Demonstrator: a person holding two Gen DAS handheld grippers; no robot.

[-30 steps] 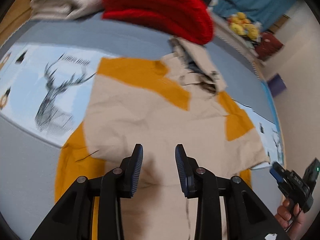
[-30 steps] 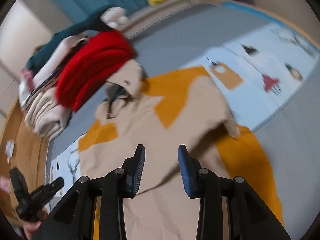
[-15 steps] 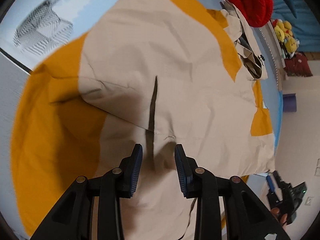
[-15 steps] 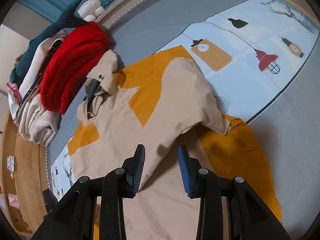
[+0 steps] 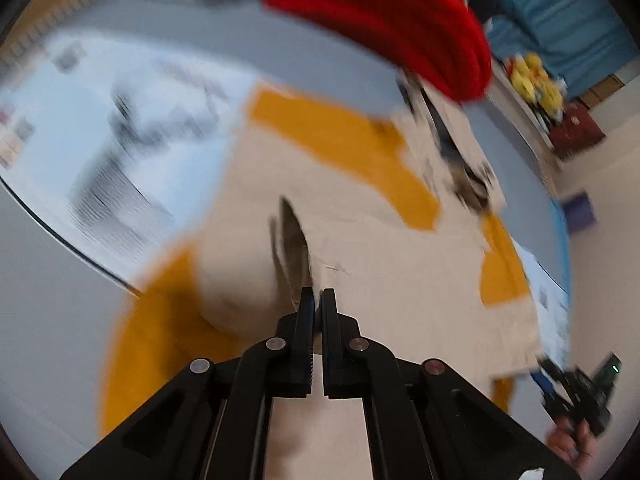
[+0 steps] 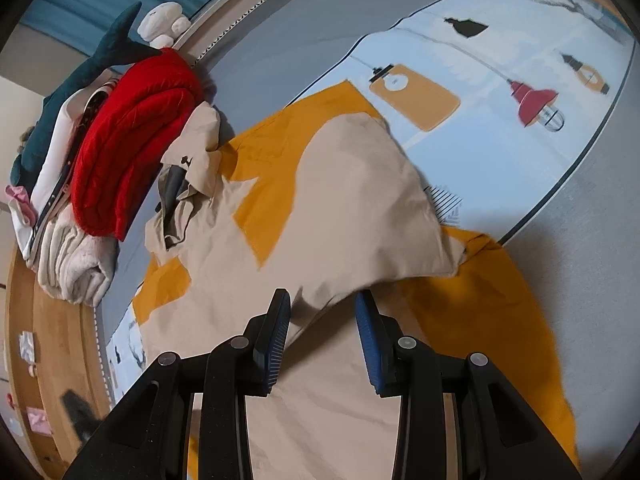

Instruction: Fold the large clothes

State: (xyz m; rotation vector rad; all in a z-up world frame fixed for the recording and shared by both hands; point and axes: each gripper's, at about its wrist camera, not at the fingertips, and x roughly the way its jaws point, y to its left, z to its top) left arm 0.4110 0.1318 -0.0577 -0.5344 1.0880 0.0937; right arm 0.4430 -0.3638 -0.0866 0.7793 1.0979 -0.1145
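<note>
A large beige and orange jacket (image 5: 400, 272) lies spread on a printed mat; it also shows in the right wrist view (image 6: 340, 208), its hood toward the clothes pile. My left gripper (image 5: 317, 300) is shut on a pinched ridge of the beige fabric and lifts it a little; this view is motion-blurred. My right gripper (image 6: 322, 312) is open, its fingers on either side of a raised beige fold of the jacket, not clamped on it. The right gripper also appears small in the left wrist view (image 5: 576, 388).
A pile of folded clothes with a red quilted jacket (image 6: 128, 140) on top lies beyond the hood. A teal shark plush (image 6: 80, 76) and a white plush sit behind it. The mat (image 6: 500, 92) has printed lanterns. Wooden floor (image 6: 52, 340) lies at the left.
My left gripper has closed on the beige fabric and raised it into a ridge. My right gripper has moved closer to the raised fold and stays open.
</note>
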